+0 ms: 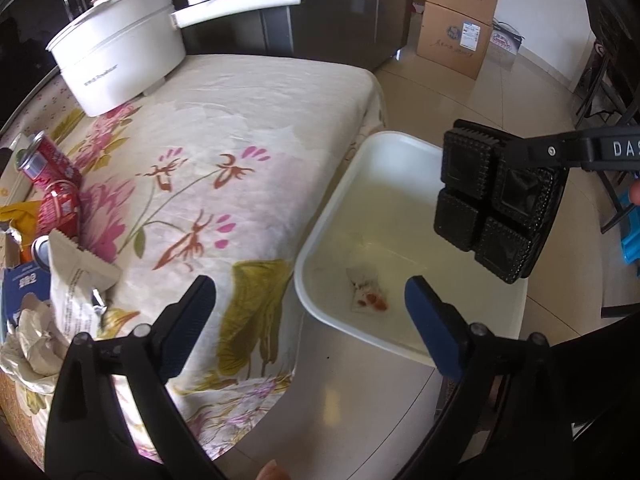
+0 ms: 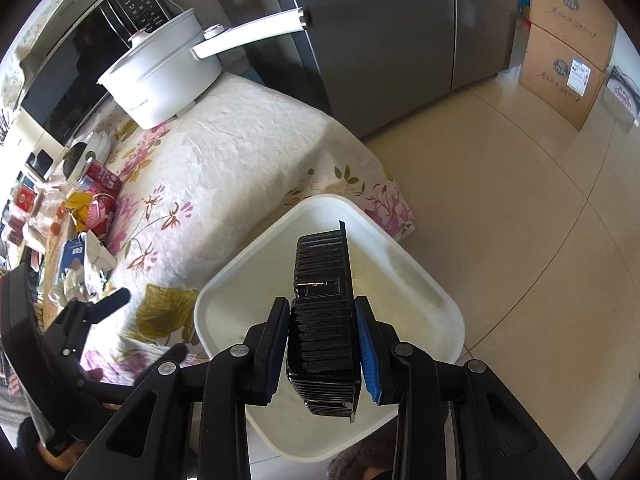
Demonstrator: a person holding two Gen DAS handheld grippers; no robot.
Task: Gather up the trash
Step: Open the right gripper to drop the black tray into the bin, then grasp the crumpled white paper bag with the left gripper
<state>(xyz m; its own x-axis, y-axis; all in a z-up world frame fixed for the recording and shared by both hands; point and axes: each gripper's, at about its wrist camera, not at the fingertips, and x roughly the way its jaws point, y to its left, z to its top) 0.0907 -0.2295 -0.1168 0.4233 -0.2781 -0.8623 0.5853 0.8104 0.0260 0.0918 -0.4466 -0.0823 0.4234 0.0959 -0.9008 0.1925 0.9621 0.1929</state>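
Note:
A white bin (image 1: 332,216) stands on the floor against the corner of the floral-clothed table (image 1: 240,120). In its bottom lies a stained scrap of paper (image 1: 368,292). My left gripper (image 1: 308,296) hangs open above the table edge and the bin's near rim, with nothing between its fingers. My right gripper (image 2: 322,316) is shut on a black four-compartment plastic tray (image 2: 324,336), held on edge over the bin. On the table's left lie red cans (image 1: 44,164), a white wrapper (image 1: 76,276), crumpled tissue (image 1: 32,340) and a blue carton (image 1: 20,292).
A white long-handled pot (image 1: 116,60) stands at the table's far left corner, with a dark oven behind it. A grey fridge (image 2: 380,40) is beyond the table. Stacked cardboard boxes (image 1: 456,36) sit on the tiled floor. Dark chair legs (image 1: 608,80) are at the right.

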